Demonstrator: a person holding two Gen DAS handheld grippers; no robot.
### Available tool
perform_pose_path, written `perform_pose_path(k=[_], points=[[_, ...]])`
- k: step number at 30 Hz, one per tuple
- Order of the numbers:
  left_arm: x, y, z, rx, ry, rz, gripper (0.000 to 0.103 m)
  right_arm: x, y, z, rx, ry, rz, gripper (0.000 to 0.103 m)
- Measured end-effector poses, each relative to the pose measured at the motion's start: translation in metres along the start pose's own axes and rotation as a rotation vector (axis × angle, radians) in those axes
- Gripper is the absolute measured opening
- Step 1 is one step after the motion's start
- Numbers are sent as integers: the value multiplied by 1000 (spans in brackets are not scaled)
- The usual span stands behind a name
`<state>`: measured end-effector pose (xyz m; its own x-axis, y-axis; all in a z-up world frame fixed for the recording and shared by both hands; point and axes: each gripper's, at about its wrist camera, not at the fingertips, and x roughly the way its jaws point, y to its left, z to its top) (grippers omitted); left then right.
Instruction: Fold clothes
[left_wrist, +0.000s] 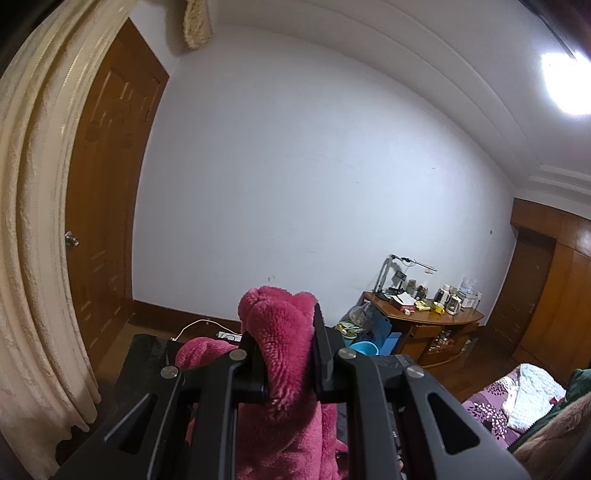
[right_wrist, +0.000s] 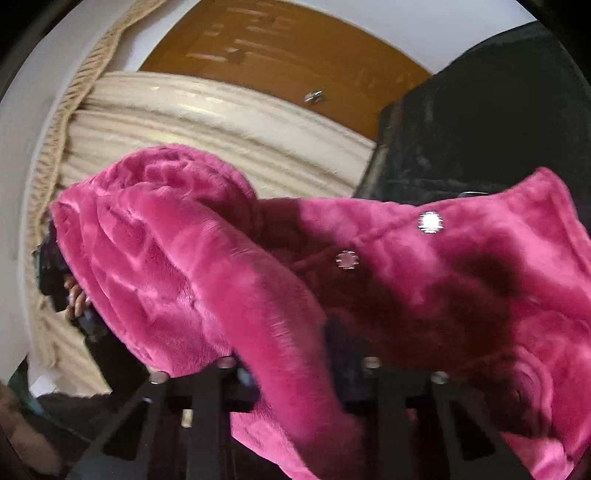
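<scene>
A pink fleece garment (left_wrist: 288, 435) bunches up between the fingers of my left gripper (left_wrist: 286, 332), which is shut on a thick fold of it, held above a black surface (left_wrist: 144, 354). In the right wrist view the same garment (right_wrist: 461, 280) stretches across the frame, with two shiny snap buttons (right_wrist: 430, 222) on it. My right gripper (right_wrist: 291, 358) is shut on a fold of the cloth that runs down between its fingers. At the left edge, a hand (right_wrist: 75, 301) on a dark gripper body shows behind the garment.
A wooden door (left_wrist: 107, 184) and a cream curtain (left_wrist: 33, 258) stand at the left. A low wooden cabinet (left_wrist: 424, 317) carries several small items, with a blue basin (left_wrist: 364, 347) beside it. Patterned bedding (left_wrist: 491, 406) lies at the right.
</scene>
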<state>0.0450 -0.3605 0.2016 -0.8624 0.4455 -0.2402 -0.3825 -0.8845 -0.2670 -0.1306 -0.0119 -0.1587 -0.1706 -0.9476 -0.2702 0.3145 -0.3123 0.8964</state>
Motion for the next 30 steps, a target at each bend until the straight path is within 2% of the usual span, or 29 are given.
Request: perform_pose_path(k=[3,4,8,10,15,19,22,26,30], points=[[2,9,-2,-25,7,22,18,-36,20,-3,-14,-128,-163,18],[3,11,-4,-29,8,28,18,-50,35,-2,-51,-179,-246,18],[3,9,-7,-23,-8,40,18,-110,122,-3,-282,-424,-603,18],[1,6,-7,-17,-27,35,18,-140,174,-10,-397,-577,-714,18],[-13,-1,-4,-16,-89,4,18,-191,288,-49,-665,-911,-916,18],[-32,-11,1,-3,-162,-15,18,-196,357,-94,-904,-1111,-1084,18],[-51,-21,7,10,-217,-27,18,-195,389,-122,-1038,-1214,-1179,18],[-72,-31,13,13,-272,-42,18,-201,418,-155,-1126,-1311,-1204,18],[-97,-45,20,53,-350,-36,18,-193,442,-192,-1231,-1397,-1268,18]])
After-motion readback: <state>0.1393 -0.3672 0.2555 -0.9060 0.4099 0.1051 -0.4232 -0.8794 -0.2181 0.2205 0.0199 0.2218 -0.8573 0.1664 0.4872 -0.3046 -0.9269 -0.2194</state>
